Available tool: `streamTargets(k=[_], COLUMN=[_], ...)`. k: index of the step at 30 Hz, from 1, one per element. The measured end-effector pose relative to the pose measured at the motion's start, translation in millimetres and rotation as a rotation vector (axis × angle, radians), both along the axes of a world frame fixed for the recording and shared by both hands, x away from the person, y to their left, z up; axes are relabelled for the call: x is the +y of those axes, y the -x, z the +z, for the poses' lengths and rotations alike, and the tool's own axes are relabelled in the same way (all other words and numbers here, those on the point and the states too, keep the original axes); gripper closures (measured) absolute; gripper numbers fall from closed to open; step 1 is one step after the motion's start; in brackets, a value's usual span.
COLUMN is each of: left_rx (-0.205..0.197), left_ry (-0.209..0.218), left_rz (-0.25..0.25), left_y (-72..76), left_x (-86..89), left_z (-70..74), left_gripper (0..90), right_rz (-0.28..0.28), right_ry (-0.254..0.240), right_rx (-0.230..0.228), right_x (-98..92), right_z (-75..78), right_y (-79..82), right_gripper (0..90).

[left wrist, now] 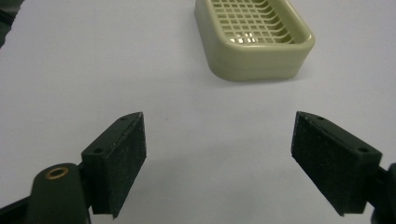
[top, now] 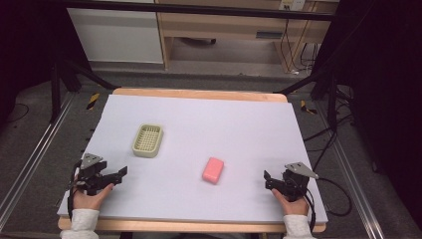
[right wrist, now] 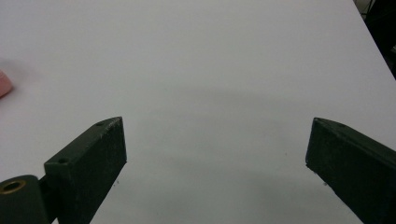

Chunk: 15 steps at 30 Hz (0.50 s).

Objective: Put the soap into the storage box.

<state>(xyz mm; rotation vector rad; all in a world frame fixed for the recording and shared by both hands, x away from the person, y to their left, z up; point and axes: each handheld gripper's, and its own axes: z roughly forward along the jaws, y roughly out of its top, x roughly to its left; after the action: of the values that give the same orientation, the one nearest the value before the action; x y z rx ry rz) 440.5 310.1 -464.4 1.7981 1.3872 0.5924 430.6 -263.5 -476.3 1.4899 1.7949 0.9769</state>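
Left gripper (top: 118, 175) at 8 o'clock on the table (top: 239, 119), jaws spread wide, nothing between; one pale green soap dish (top: 148, 140) at 10 o'clock from table centre, ahead of those jaws, long axis running 12 to 6; one pink soap bar (top: 213, 170) near centre, just toward 5 o'clock, long axis tilted 1 to 7; right gripper (top: 267, 179) at 4 o'clock, jaws wide apart, empty; two grippers, both well apart from the soap.
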Motion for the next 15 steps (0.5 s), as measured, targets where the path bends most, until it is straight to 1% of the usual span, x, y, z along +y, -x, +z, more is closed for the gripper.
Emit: streamTargets(k=[7, 9, 11, 13, 15], left_rx=[-0.006, -0.008, -0.008, -0.014, -0.018], left_ry=[0.01, 0.003, 0.0, 0.006, -0.002], left_rz=[-0.029, -0.035, -0.04, -0.038, -0.045], left_y=[1.8, 2.3, 3.1, 4.0, 5.4], left_x=[-10.2, -11.8, -13.3, -16.2, -18.5], left_z=[2.2, 3.3, 4.2, 5.0, 6.3], left_gripper=[18.5, 18.7, 19.7, 20.1, 20.6], right_rz=[-0.002, 0.0, -0.004, -0.002, -0.005], right_ry=[-0.015, -0.015, -0.015, -0.016, -0.012], right_rx=[0.003, 0.008, 0.003, 0.001, 0.001], right_x=[-1.1, -1.4, -1.0, -0.8, -0.6], right_z=[-0.1, -0.6, -0.3, 0.0, 0.0], right_y=[0.7, 0.0, 0.3, 0.7, 0.7], right_gripper=[5.6, 5.5, 5.3, 5.2, 5.2])
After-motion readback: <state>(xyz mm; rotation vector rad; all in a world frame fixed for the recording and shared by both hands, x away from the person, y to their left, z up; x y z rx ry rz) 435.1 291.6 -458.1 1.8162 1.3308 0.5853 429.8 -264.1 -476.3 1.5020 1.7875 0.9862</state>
